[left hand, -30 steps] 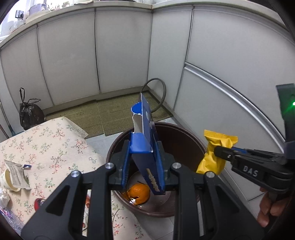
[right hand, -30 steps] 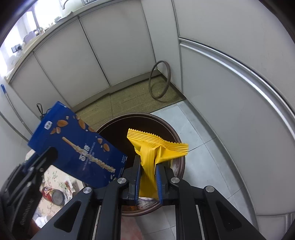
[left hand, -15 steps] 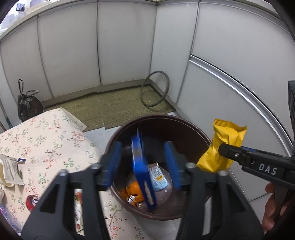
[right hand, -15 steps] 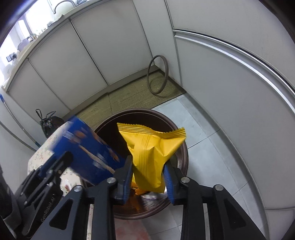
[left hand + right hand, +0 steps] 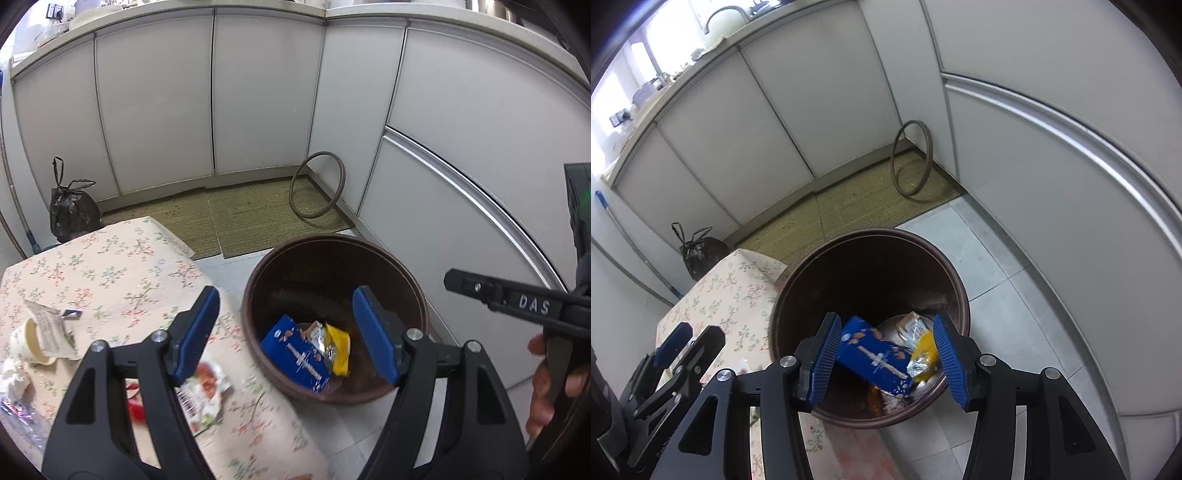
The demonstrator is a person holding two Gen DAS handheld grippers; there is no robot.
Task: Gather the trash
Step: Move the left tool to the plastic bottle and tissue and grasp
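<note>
A brown round bin (image 5: pixel 258 273) (image 5: pixel 798 266) stands on the floor by the table. Inside it lie a blue snack box (image 5: pixel 291 352) (image 5: pixel 871 354) and a yellow wrapper (image 5: pixel 338 345) (image 5: pixel 925 350), with other scraps around them. My left gripper (image 5: pixel 286 334) hovers above the bin's near rim, its jaws opening with nothing between them. My right gripper (image 5: pixel 884 356) hangs over the bin, jaws also opening and empty; in the left wrist view one of its fingers (image 5: pixel 480 286) reaches in from the right.
The floral-cloth table (image 5: pixel 110 266) holds a paper cup (image 5: pixel 26 338), a printed wrapper (image 5: pixel 201 387), a red item (image 5: pixel 136 406) and tissue. A black bag (image 5: pixel 72 210) and a ring (image 5: pixel 317 192) sit by the white cabinets (image 5: pixel 155 103). A straw mat (image 5: pixel 240 214) covers the floor.
Both grippers have opened. The blue box dropped from the left gripper and the yellow wrapper from the right; both now lie in the bin. The left gripper has backed away slightly.
</note>
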